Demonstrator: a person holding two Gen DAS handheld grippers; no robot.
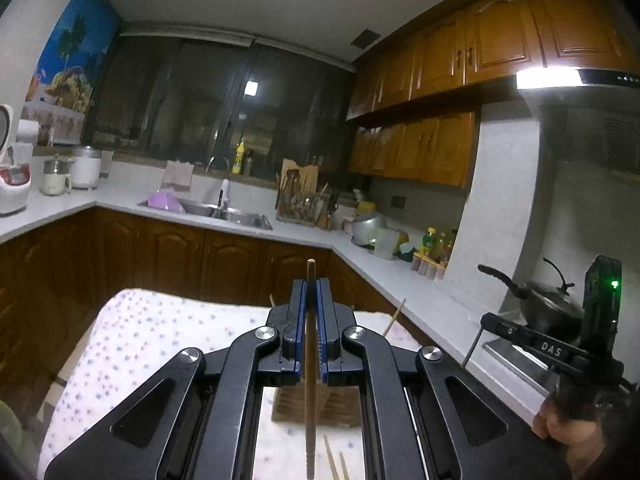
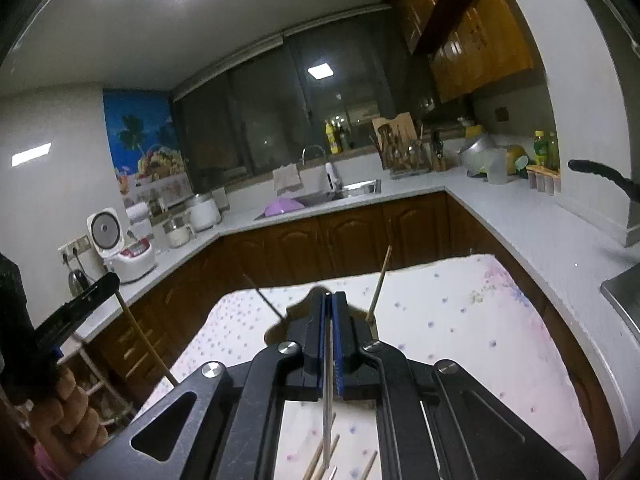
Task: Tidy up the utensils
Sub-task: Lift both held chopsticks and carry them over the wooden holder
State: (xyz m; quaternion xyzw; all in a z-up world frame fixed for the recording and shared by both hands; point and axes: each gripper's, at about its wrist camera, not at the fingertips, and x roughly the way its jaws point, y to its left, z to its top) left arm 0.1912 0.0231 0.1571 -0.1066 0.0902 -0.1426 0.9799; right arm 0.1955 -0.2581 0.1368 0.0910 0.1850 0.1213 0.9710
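My left gripper (image 1: 311,285) is shut on a wooden chopstick (image 1: 310,380) that stands upright between the blue pads, its top end poking above them. Below it a wooden holder block (image 1: 288,404) sits on the dotted tablecloth (image 1: 160,336). My right gripper (image 2: 330,297) is shut on a thin metal chopstick (image 2: 328,400) that hangs down through the jaws. Loose wooden chopsticks (image 2: 320,460) lie on the cloth (image 2: 460,320) under it. Two chopsticks (image 2: 379,284) stick up from the holder, which is mostly hidden behind my right gripper. The right gripper's body also shows in the left wrist view (image 1: 560,344).
A white L-shaped counter (image 1: 384,276) runs around the room with a sink (image 1: 224,212), a utensil rack (image 1: 298,196), bottles (image 1: 436,244) and a rice cooker (image 2: 124,248). A wok (image 1: 548,304) sits on the stove at right. Dark cabinets stand beyond the table's far edge.
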